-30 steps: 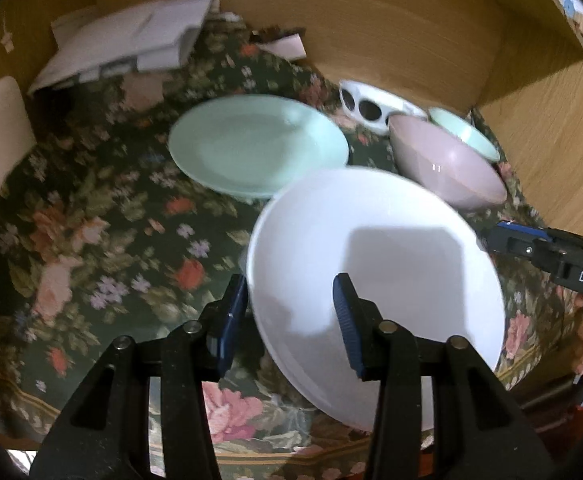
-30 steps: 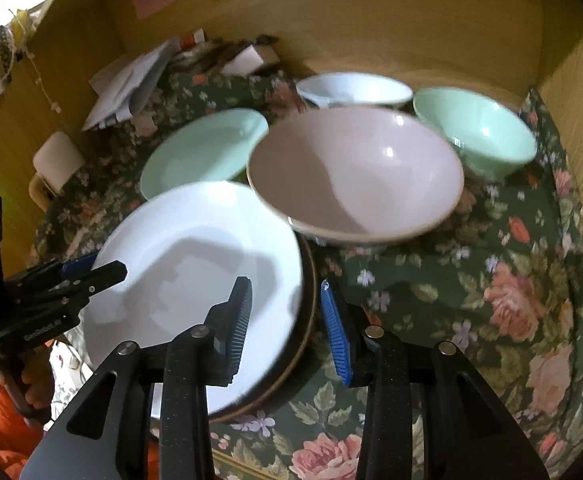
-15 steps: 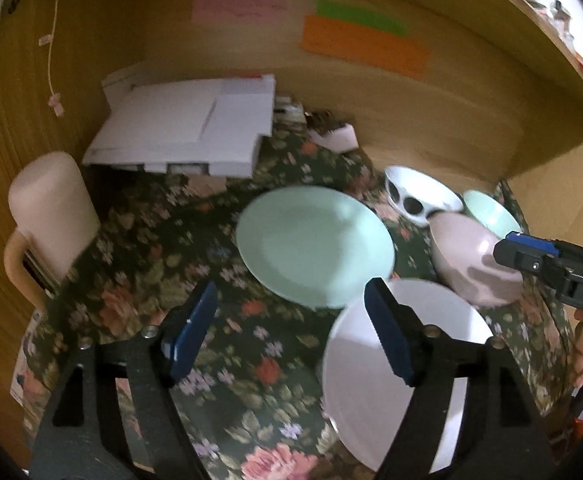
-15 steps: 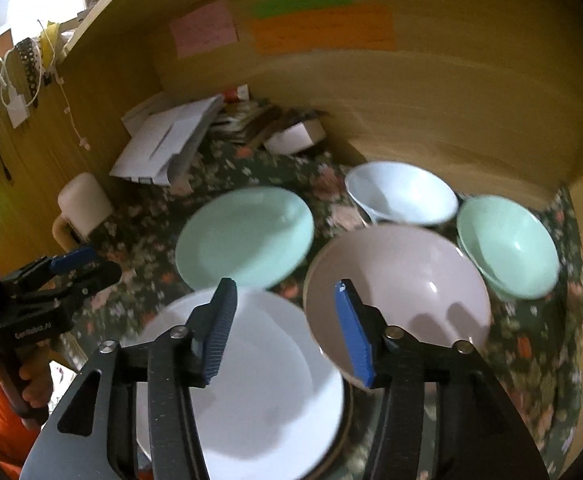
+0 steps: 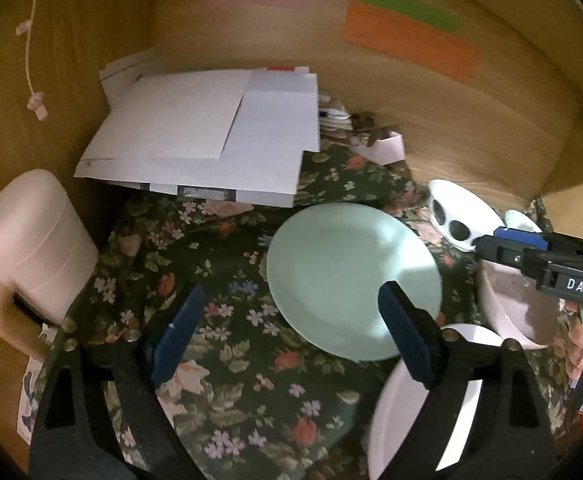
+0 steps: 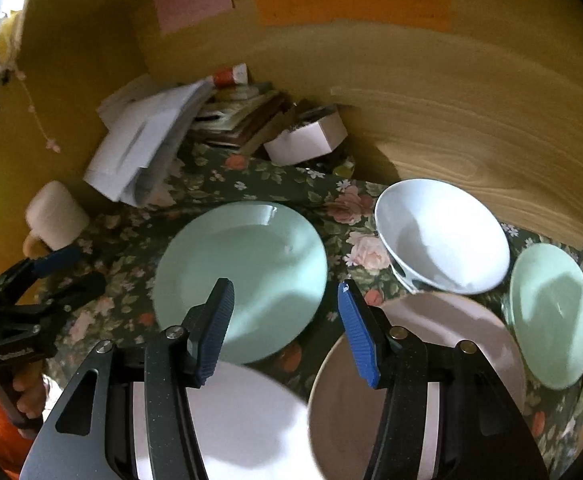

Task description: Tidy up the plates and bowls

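A mint green plate lies in the middle of the floral cloth. A white plate lies nearest me. A pink bowl sits right of it. Behind are a white bowl and a mint green bowl. My left gripper is open and empty, held above the cloth left of the white plate. My right gripper is open and empty above the white plate and pink bowl; it also shows in the left wrist view.
A cream mug stands at the left wall. A pile of white papers and a small white box lie at the back. Wooden walls close in the back and both sides.
Both grippers have pulled back and risen away from the white plate, and both have opened wider. The white plate stays on the cloth.
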Demonstrator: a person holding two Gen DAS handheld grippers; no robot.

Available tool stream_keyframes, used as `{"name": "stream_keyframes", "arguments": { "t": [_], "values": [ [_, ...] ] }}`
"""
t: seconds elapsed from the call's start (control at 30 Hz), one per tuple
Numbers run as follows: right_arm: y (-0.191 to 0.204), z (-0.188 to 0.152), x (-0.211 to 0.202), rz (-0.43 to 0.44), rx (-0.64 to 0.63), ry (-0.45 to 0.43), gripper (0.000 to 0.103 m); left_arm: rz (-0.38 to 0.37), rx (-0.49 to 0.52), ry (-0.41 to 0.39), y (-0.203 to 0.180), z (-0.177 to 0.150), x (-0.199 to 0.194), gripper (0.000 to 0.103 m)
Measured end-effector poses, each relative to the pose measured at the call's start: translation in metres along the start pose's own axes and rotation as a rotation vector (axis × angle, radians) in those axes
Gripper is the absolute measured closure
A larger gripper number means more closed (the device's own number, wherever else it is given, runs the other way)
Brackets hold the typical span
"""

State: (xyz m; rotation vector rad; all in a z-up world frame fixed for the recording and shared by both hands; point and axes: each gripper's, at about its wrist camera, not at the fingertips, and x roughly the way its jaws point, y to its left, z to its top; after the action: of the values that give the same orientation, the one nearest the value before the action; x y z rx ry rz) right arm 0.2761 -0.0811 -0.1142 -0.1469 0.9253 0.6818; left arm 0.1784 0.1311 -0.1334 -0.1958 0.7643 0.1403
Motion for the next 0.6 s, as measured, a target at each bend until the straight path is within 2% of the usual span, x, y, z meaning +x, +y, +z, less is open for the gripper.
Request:
{"name": "stream_keyframes", "arguments": {
  "t": [0.27,0.47,0.53,0.6],
  "values": [
    [-0.005,0.014,0.047,-0.022,-0.044,0.118,0.052,0.020,0.002,0.081,0.012,-0.002,0.042,0.014],
    [-0.007,0.018,0.075,-0.041,-0.060,0.202,0.052,-0.002,-0.008,0.144,0.016,-0.006,0.067,0.014],
    [-0.009,0.019,0.081,-0.043,-0.055,0.222,0.053,-0.010,-0.002,0.149,0.016,-0.008,0.071,0.016],
    [-0.010,0.021,0.086,-0.038,-0.051,0.247,0.061,-0.022,0.002,0.159,0.015,-0.008,0.074,0.026]
  ]
}}
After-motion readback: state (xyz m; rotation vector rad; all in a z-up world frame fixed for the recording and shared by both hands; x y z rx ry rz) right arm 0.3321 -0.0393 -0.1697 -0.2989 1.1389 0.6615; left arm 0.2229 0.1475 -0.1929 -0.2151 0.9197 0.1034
